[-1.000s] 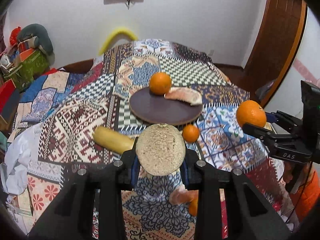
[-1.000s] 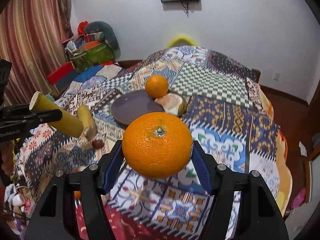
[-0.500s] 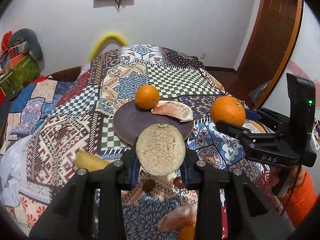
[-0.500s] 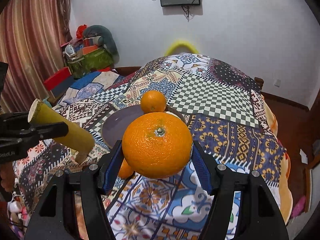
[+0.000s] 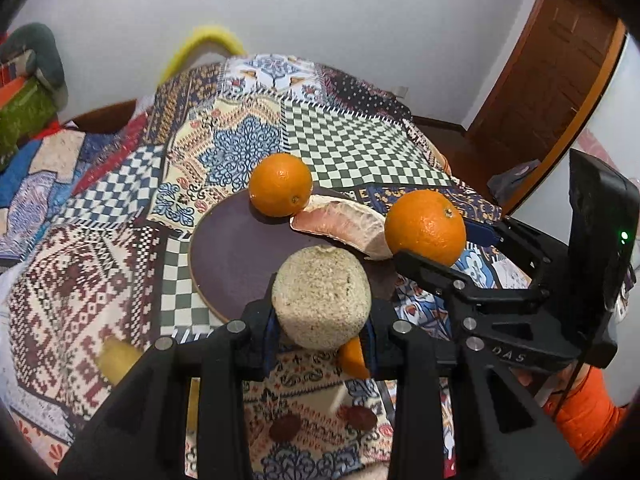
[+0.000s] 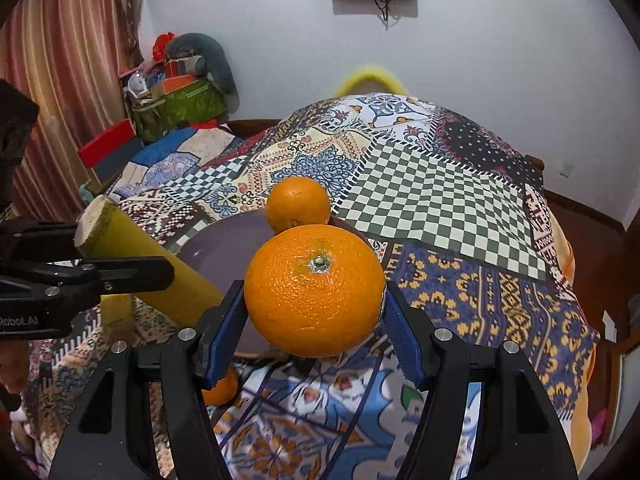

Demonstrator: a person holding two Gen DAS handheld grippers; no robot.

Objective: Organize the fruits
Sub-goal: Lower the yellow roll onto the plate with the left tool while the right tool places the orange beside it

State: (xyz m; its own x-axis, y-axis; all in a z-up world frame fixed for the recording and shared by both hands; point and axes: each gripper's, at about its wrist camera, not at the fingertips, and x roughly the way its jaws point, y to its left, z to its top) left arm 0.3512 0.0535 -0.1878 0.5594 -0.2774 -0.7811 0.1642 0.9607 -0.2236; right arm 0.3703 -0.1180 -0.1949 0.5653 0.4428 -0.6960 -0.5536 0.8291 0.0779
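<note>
My left gripper (image 5: 320, 322) is shut on a yellow sugarcane piece (image 5: 321, 298), its cut end facing the camera, held over the near edge of the round purple plate (image 5: 232, 256). It also shows in the right wrist view (image 6: 148, 260). My right gripper (image 6: 314, 312) is shut on a large orange (image 6: 314, 290), seen in the left wrist view (image 5: 426, 227) above the plate's right edge. On the plate lie another orange (image 5: 280, 185) and a pomelo segment (image 5: 344, 226).
A patchwork cloth (image 5: 344, 148) covers the table. A small orange (image 5: 354, 358), another sugarcane piece (image 5: 116, 360) and two dark red fruits (image 5: 285, 427) lie on the cloth near me. Clutter (image 6: 180, 92) stands at the far left; a wooden door (image 5: 552, 64) at right.
Both grippers moved forward toward the plate with their loads. The right gripper's orange now hangs by the plate's right edge, and the sugarcane end is over its near edge.
</note>
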